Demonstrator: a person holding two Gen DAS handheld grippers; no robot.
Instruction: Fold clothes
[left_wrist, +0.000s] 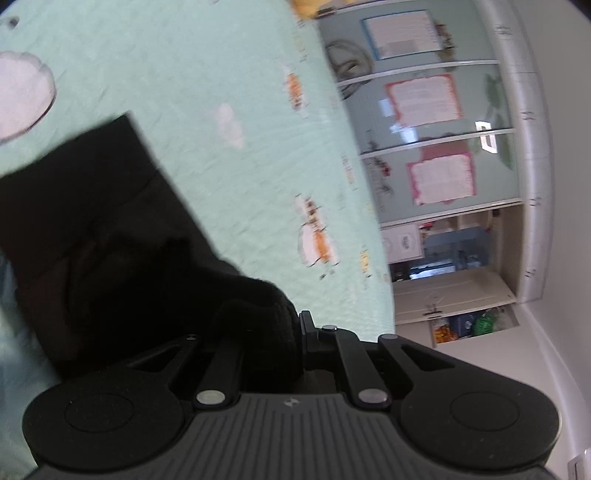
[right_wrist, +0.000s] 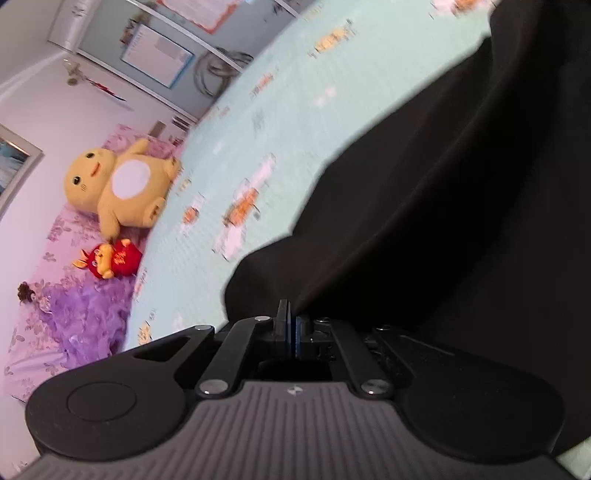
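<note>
The black cloth (left_wrist: 96, 236) lies on a light green bed cover (left_wrist: 221, 74) with little orange pictures. A cupboard (left_wrist: 436, 147) with papers stuck on it stands behind. The cloth bunches up right at the left gripper (left_wrist: 295, 332), which is pinched on it.

From the right side, the cloth (right_wrist: 443, 203) spreads over the bed (right_wrist: 277, 110), near a yellow stuffed toy (right_wrist: 118, 184) and a small red toy (right_wrist: 110, 262). The right gripper (right_wrist: 290, 328) is squeezed closed at its edge.

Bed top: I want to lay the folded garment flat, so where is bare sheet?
Bare mint sheet lies between the black garment and the yellow plush. Crowded at the pink bedding with both toys.
</note>
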